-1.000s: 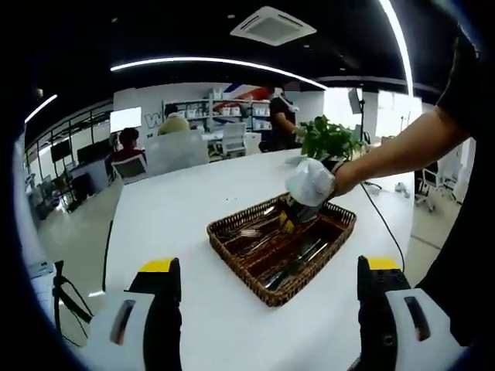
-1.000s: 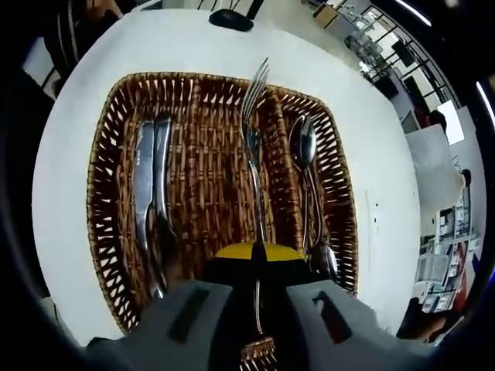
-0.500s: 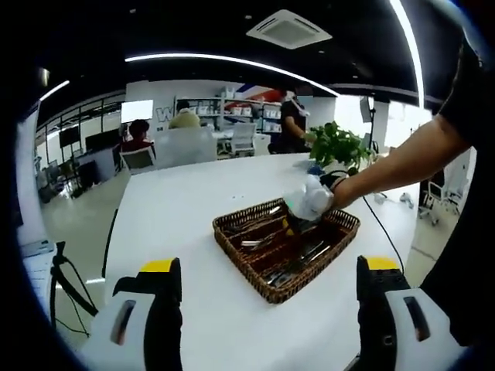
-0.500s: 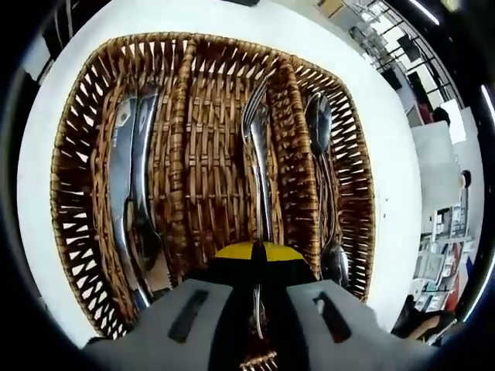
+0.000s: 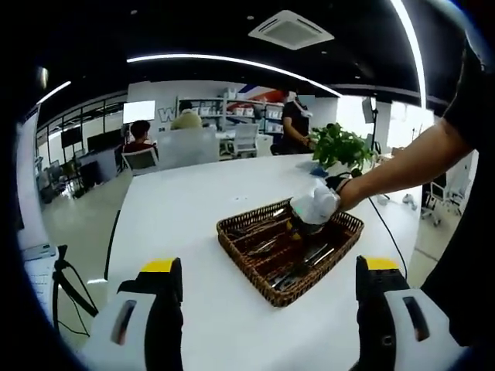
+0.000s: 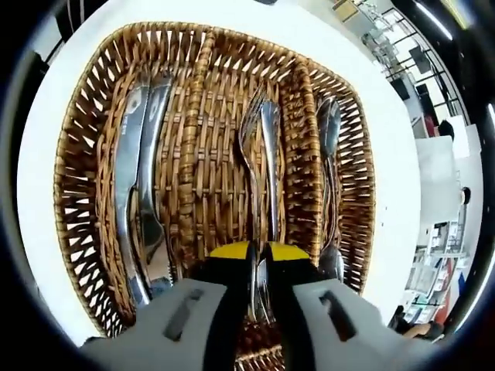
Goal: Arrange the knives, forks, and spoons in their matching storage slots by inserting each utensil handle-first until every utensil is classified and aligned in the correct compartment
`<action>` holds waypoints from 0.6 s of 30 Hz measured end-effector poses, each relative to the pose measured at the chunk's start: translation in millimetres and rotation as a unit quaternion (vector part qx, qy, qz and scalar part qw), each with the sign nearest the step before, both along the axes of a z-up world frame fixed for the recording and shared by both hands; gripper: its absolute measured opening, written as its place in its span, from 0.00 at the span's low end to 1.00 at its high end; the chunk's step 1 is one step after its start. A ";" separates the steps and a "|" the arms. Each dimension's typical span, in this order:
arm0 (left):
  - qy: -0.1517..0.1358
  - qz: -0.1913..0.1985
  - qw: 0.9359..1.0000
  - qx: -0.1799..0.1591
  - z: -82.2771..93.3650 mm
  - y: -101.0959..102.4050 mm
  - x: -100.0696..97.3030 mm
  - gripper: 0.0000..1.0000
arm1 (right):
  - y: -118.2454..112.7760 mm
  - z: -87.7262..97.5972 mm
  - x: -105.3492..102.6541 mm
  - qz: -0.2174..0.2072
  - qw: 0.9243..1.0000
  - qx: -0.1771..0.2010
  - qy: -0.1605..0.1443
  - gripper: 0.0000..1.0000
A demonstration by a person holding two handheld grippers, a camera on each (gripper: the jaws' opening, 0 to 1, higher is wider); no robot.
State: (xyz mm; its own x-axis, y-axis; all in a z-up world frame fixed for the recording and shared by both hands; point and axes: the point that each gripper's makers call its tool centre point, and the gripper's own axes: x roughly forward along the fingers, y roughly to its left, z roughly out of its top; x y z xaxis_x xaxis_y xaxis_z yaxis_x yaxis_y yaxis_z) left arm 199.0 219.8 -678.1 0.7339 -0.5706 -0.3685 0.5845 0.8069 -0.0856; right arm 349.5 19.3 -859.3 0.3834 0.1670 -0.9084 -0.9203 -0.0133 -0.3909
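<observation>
Surface (image 5: 193,193): white, wide and rounded at its far end.
Potted plant (image 5: 338,145): green and leafy, at the surface's far right edge.
Chairs (image 5: 187,147): pale, lined up along the surface's far end.
People (image 5: 295,124): one stands beyond the surface near the plant; others sit past its far end.
Shelving (image 5: 224,116): against the back wall, well beyond the surface.
Ceiling lights (image 5: 232,63): long bright strips above the surface.

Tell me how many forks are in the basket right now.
2, both in the middle slot of the basket: one fork between the right gripper's tips, another fork beside it. More may be hidden.
</observation>
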 end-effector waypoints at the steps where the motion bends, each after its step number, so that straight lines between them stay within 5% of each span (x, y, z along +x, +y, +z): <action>1: 0.000 -0.001 1.000 0.000 -0.1 -0.8 -0.1 0.95 | -0.9 0.0 0.1 -0.010 1.000 0.007 0.007 0.12; 8: 0.000 -0.010 1.000 0.009 3.3 -5.0 0.7 0.95 | 10.7 24.9 -5.8 -0.041 0.993 0.101 0.042 0.32; 14: -0.012 -0.013 1.000 0.012 12.8 -7.1 8.0 0.97 | 3.6 49.7 -3.8 -0.063 0.987 0.145 0.014 0.59; 18: -0.043 -0.026 0.999 0.014 22.5 -14.8 13.7 0.99 | -4.8 68.8 5.5 -0.100 0.973 0.209 -0.016 0.91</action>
State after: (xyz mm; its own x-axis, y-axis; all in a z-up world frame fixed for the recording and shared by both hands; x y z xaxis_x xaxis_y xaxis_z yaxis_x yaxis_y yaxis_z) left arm 212.7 204.9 -655.6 0.7333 -0.5996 -0.3206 0.6300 0.7765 -0.0115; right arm 355.0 14.4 -790.5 0.4739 0.4376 -0.7642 -0.8750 0.3318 -0.3526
